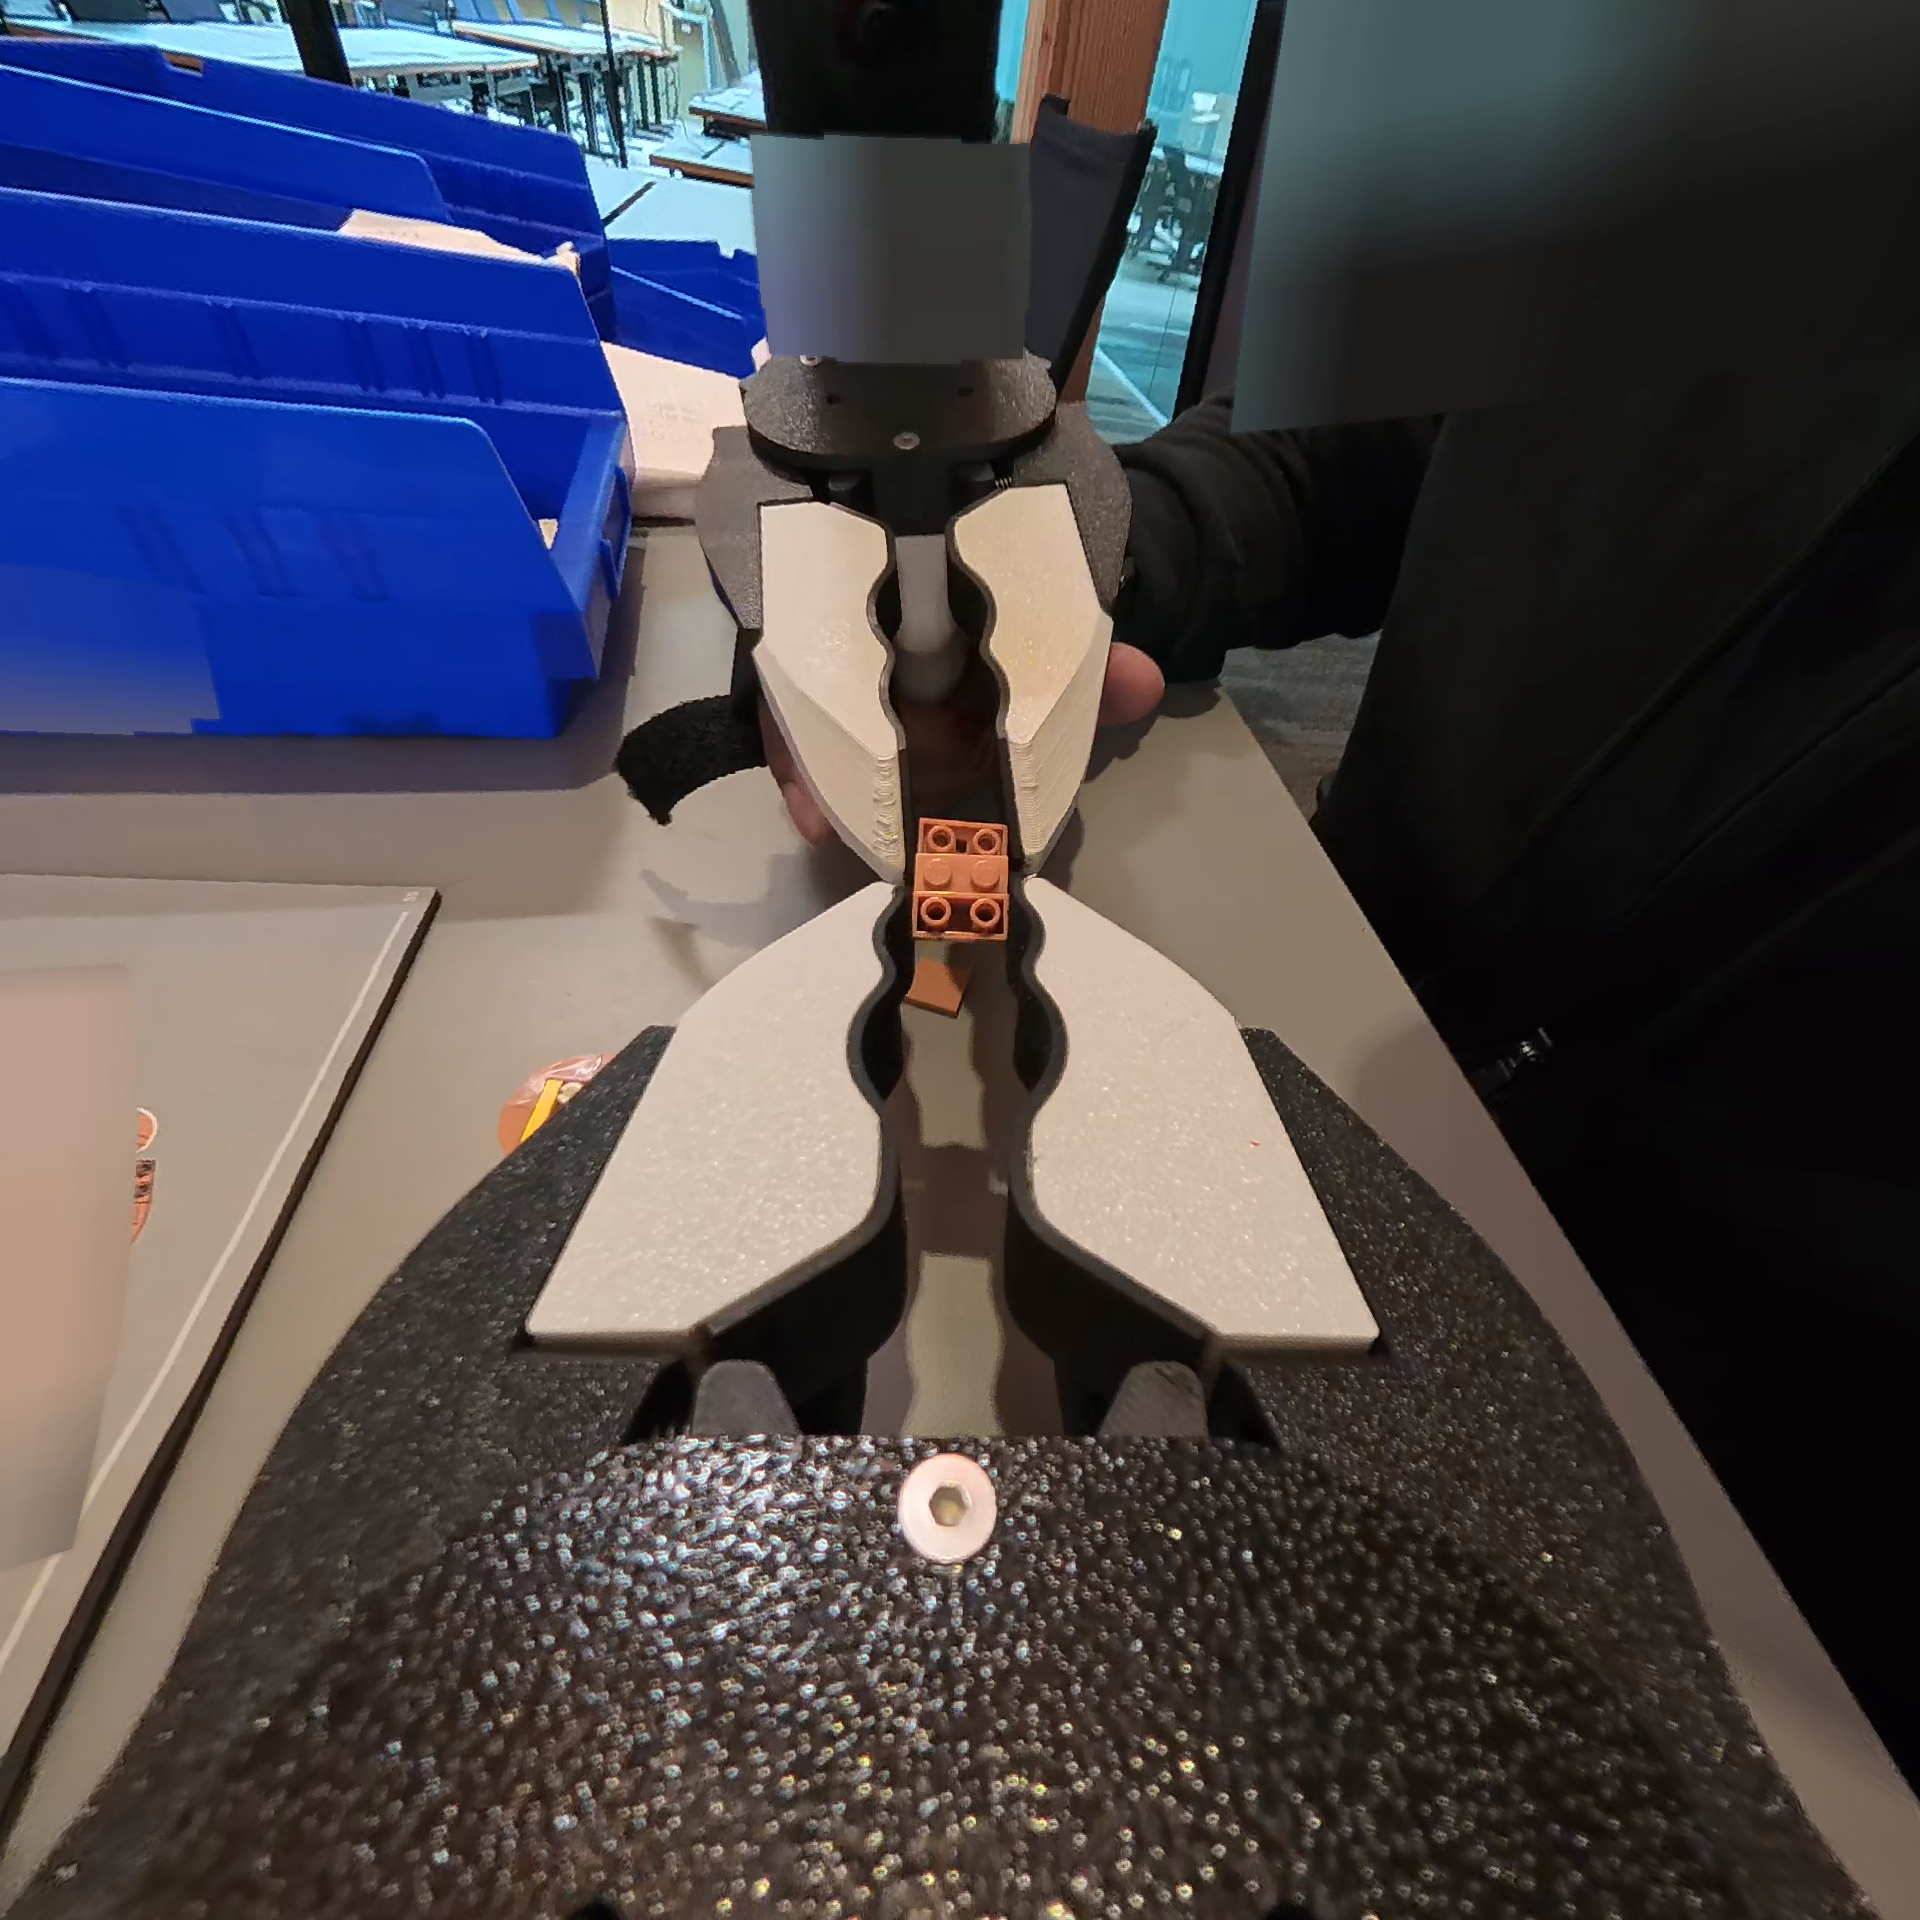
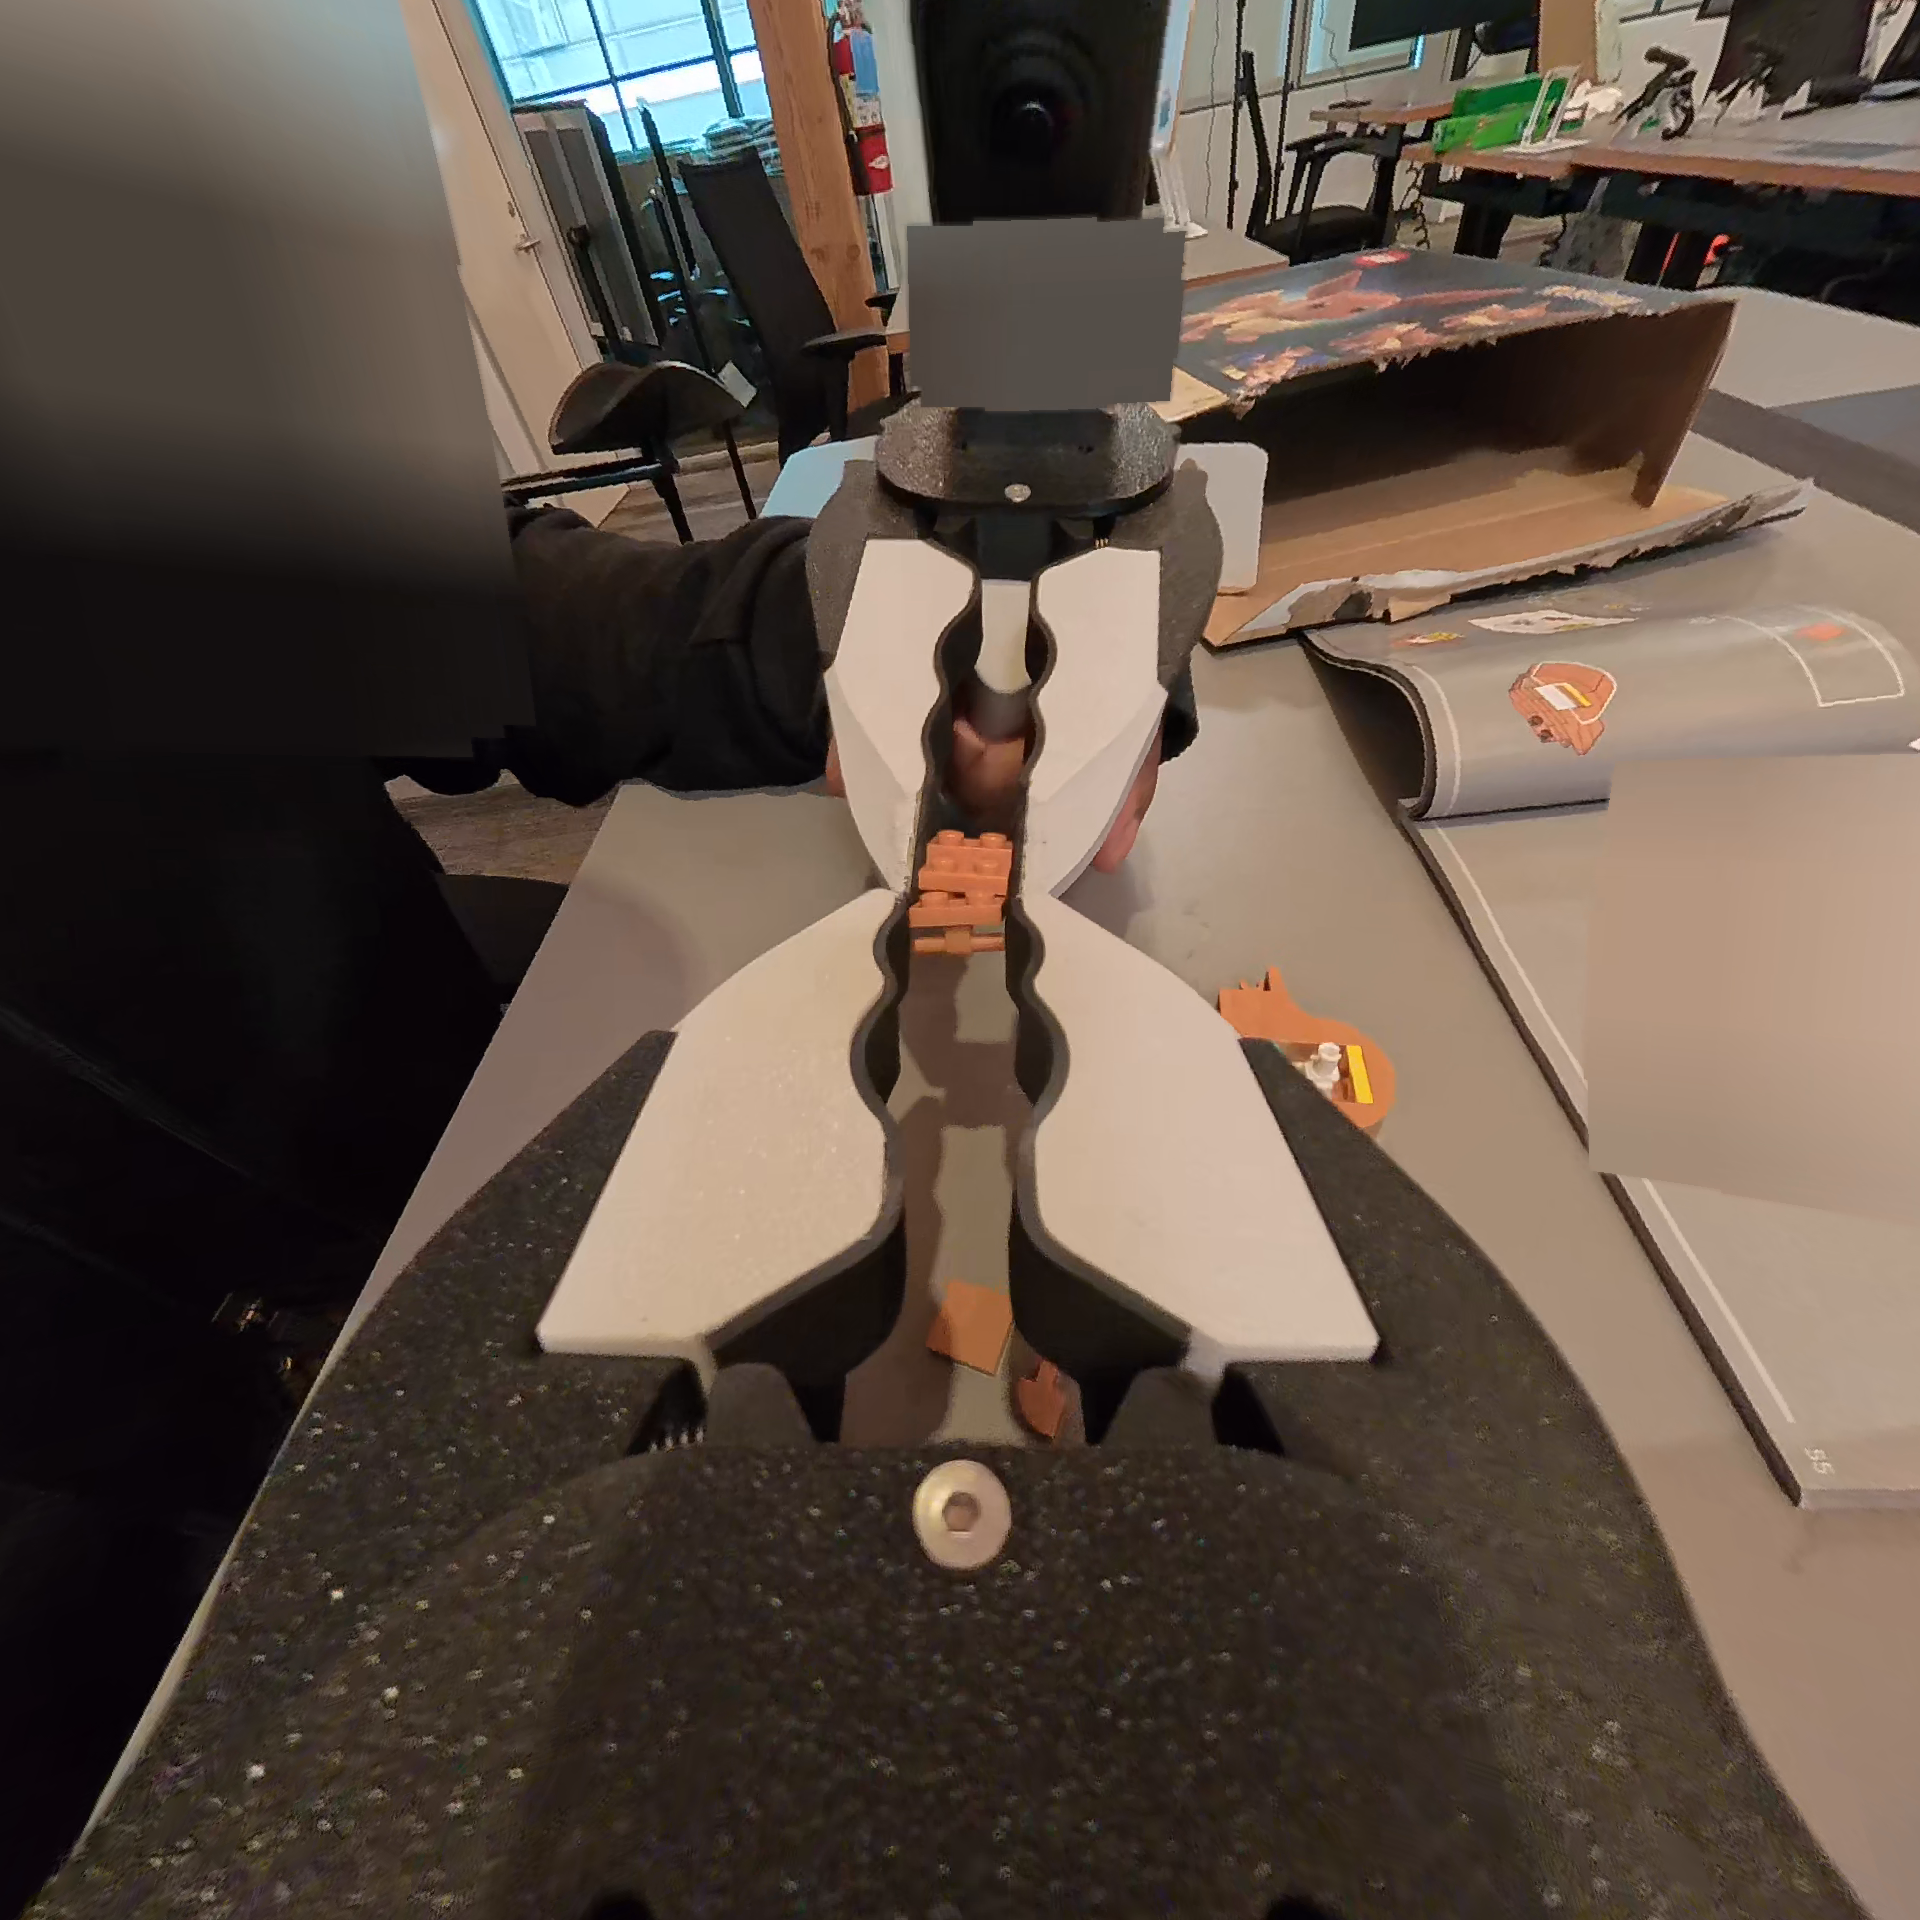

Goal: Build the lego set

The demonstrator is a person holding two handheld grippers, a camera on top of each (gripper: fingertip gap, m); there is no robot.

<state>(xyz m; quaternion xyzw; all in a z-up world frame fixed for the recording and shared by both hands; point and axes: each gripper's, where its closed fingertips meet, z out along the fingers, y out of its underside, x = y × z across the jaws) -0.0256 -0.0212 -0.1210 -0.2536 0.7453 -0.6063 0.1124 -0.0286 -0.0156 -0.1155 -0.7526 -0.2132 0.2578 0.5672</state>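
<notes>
A small stack of orange-brown toy bricks (image 1: 961, 883) hangs in the air between my two grippers, which meet tip to tip over the grey table (image 1: 1195, 935). My left gripper (image 1: 961, 920) is clamped on the nearer end, its pads pressed to the brick sides; my right gripper (image 2: 961, 920) is clamped likewise on the opposite end (each appears head-on in the other's view). A flat brown piece (image 1: 940, 987) lies on the table just beneath. A partly built orange model (image 2: 1314, 1060) sits near the right gripper, with an open instruction booklet (image 2: 1662, 707), a torn cardboard box (image 2: 1455, 436) and blue bins (image 1: 312, 468) farther out. With both ends gripped, I judge that squeezing evenly and keeping the two tools coaxial matters most, lest the bricks twist apart.
</notes>
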